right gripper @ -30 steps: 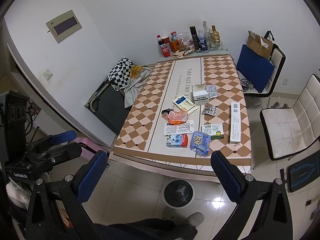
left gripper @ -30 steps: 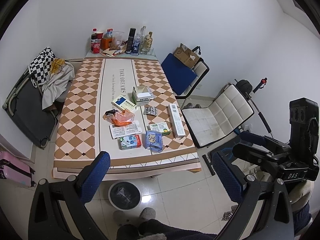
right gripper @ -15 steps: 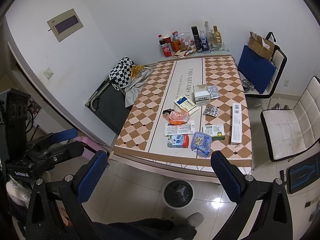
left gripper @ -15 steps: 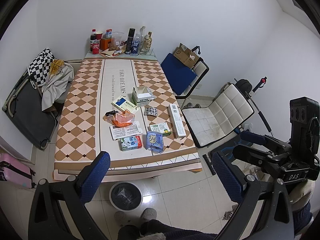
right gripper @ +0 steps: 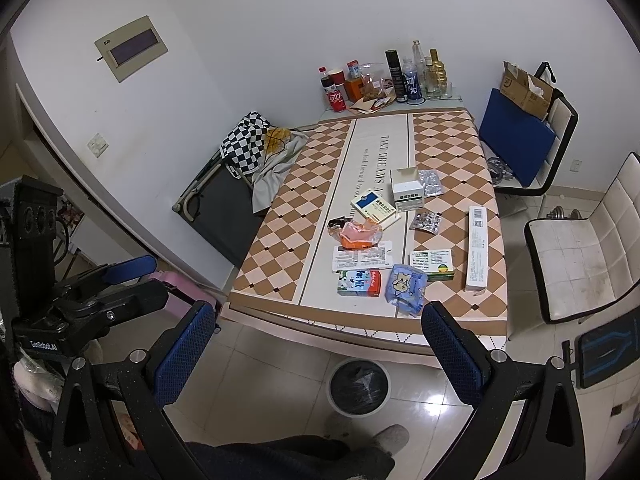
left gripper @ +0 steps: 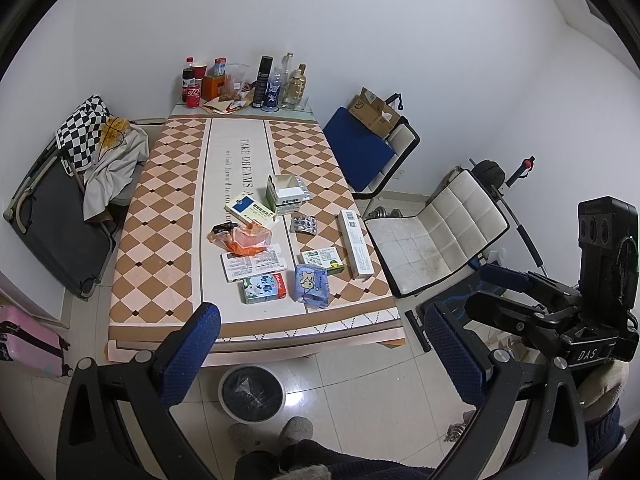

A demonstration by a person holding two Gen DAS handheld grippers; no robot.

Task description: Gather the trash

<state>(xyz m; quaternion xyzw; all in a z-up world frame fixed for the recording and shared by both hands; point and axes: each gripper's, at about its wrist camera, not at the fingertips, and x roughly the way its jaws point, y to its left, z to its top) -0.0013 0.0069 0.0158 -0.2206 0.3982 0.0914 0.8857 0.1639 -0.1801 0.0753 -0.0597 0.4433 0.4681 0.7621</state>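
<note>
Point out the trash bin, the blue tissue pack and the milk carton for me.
trash bin [left gripper: 251, 394], left wrist view, on its black liner.
blue tissue pack [left gripper: 311, 285], left wrist view, middle of its printed face.
milk carton [right gripper: 359, 282], right wrist view, its top face.

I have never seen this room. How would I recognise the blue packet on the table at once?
Start at the table's near edge, above the floor bin. The blue packet lies closest to that edge, right of the milk carton and in front of a green-edged box. It alone is soft, crumpled plastic; its neighbours are stiff boxes.
</note>
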